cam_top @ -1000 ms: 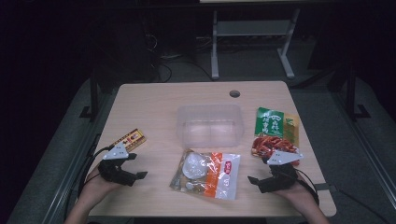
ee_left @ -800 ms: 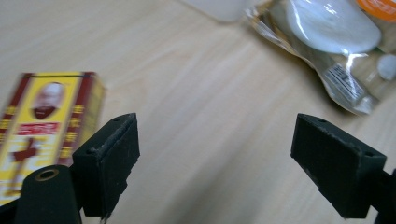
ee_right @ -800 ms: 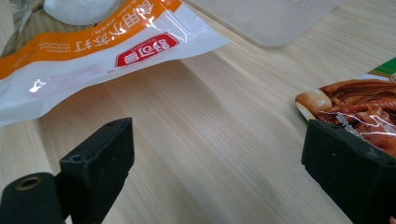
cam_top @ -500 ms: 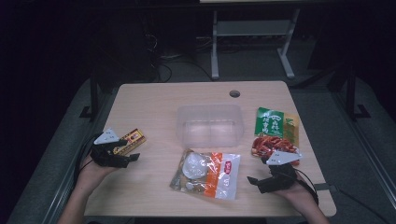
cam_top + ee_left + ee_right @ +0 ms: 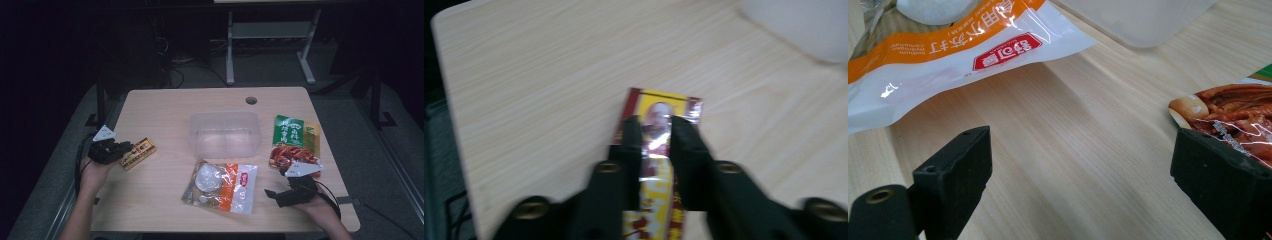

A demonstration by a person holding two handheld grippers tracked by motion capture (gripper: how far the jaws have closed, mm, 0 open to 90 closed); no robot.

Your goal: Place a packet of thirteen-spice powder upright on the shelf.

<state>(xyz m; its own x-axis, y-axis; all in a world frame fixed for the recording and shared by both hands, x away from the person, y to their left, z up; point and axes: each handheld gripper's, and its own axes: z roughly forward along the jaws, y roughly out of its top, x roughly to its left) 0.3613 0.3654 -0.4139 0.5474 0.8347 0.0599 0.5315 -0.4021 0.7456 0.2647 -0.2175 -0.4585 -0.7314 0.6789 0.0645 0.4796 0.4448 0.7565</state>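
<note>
A small yellow-and-red packet [image 5: 141, 150] lies flat at the table's left edge. My left gripper [image 5: 125, 150] has just been closing and is now shut on that packet's near end. In the left gripper view the two black jaws pinch the packet [image 5: 660, 106] along its middle, and my left gripper [image 5: 655, 125] rests low over the wood. My right gripper [image 5: 273, 194] sits near the front right edge, open, with bare table between its jaws. Seen from the right gripper view, my right gripper [image 5: 1088, 165] lies between an orange-and-white bag [image 5: 973, 45] and a red snack pack [image 5: 1233, 110].
An empty clear plastic tub [image 5: 225, 116] stands mid-table. The orange-and-white bag [image 5: 225, 182] lies in front of it. A green pack [image 5: 289, 131] and the red snack pack [image 5: 292, 155] lie at the right. The wooden table [image 5: 165, 200] has a cable hole [image 5: 251, 100] at the back.
The left hand moved away from the front edge toward the yellow-and-red packet, and its jaws closed on the packet's end. The right hand stayed where it was.
</note>
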